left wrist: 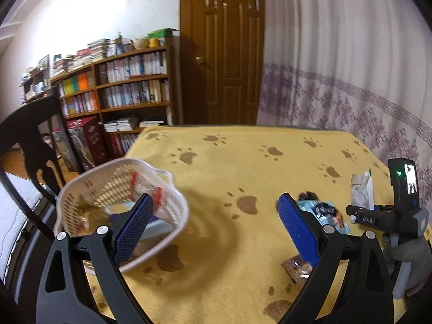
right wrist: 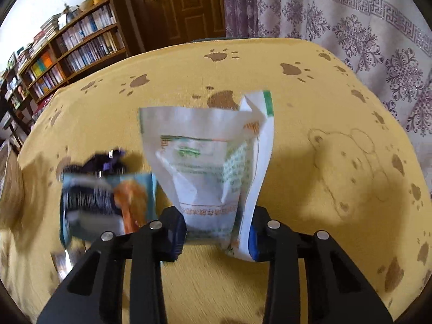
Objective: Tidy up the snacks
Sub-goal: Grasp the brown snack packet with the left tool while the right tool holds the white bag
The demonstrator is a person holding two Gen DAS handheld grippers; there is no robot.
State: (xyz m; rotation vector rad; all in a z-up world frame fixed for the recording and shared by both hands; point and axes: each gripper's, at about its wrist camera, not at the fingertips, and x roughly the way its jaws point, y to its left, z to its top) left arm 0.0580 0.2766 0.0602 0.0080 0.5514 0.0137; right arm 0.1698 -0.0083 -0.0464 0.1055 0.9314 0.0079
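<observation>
Your right gripper (right wrist: 217,236) is clamped on a white snack packet with green print (right wrist: 213,162), which stands upright between the blue pads in the centre of the right wrist view, its crumpled top leaning toward the upper right of the frame. Your left gripper (left wrist: 213,226) is spread wide with nothing between its blue pads (left wrist: 132,229); it hangs over the yellow paw-print cloth (left wrist: 243,167) that covers the desk. In the left wrist view, the white lattice basket (left wrist: 172,205) sits at the lower left of the frame, tilted toward the camera, with a red-and-white wrapper (left wrist: 145,189) and other packets inside, though blur makes them hard to tell apart; the left pad overlaps its near rim in the picture, and you cannot tell whether they touch. Just beyond the right pad lies a light blue snack packet (left wrist: 324,212) flat on the cloth, with a small dark wrapper (left wrist: 307,195) at its far edge. A brownish foil packet (left wrist: 298,268) lies at the lower right, partly hidden behind the gripper arm. Your right gripper also shows at the right edge of this view, with the white packet above it. In the right wrist view the blue packet appears blurred at the left of the frame, beside the held packet. A bookshelf (left wrist: 121,86) and a wooden door (left wrist: 229,54) stand behind the desk.
</observation>
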